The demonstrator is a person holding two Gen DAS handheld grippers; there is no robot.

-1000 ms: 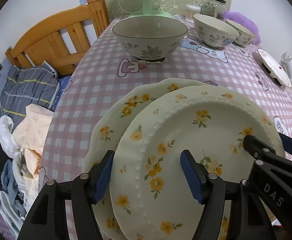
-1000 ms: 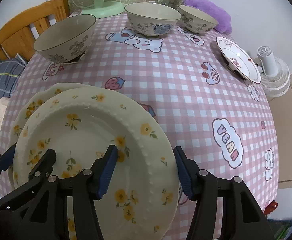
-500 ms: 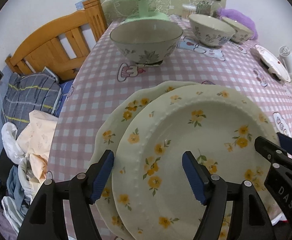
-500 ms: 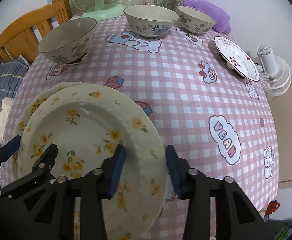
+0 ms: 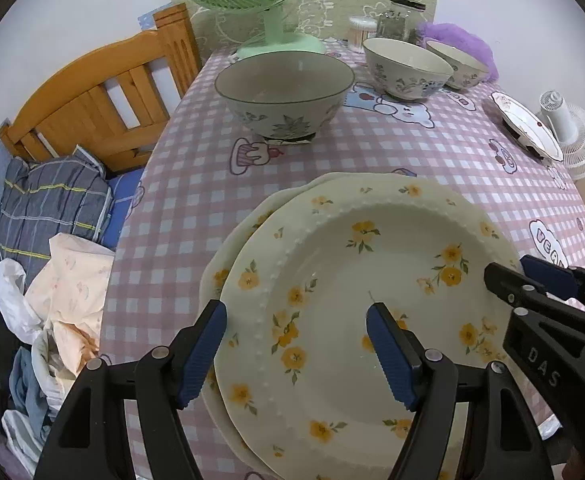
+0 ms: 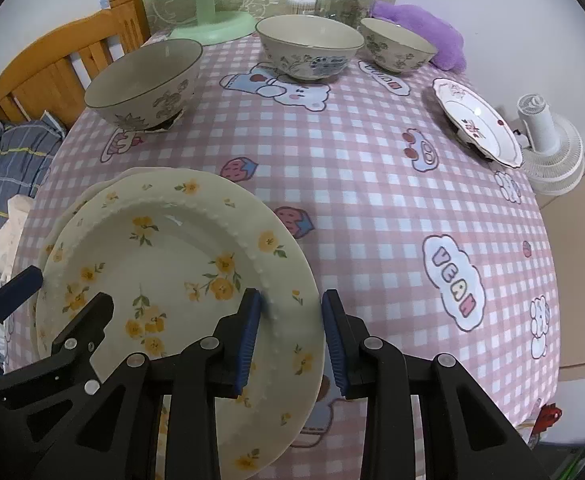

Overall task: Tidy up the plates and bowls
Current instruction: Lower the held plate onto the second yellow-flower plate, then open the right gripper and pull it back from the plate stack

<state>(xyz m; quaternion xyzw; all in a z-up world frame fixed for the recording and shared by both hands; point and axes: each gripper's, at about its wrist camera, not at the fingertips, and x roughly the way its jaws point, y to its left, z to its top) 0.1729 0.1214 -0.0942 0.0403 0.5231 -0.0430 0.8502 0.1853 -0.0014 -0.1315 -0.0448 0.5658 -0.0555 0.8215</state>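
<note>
Low in both views, the top floral plate (image 6: 180, 280) lies on a second plate (image 5: 228, 264). The right hand-held gripper (image 6: 290, 334), just narrowing, straddles its rim; pads should seat squarely before lifting. The left hand-held gripper (image 5: 296, 350) hangs released.

A home bedroom: wooden bed (image 5: 92, 96), checked tablecloth (image 6: 372, 184)
</note>
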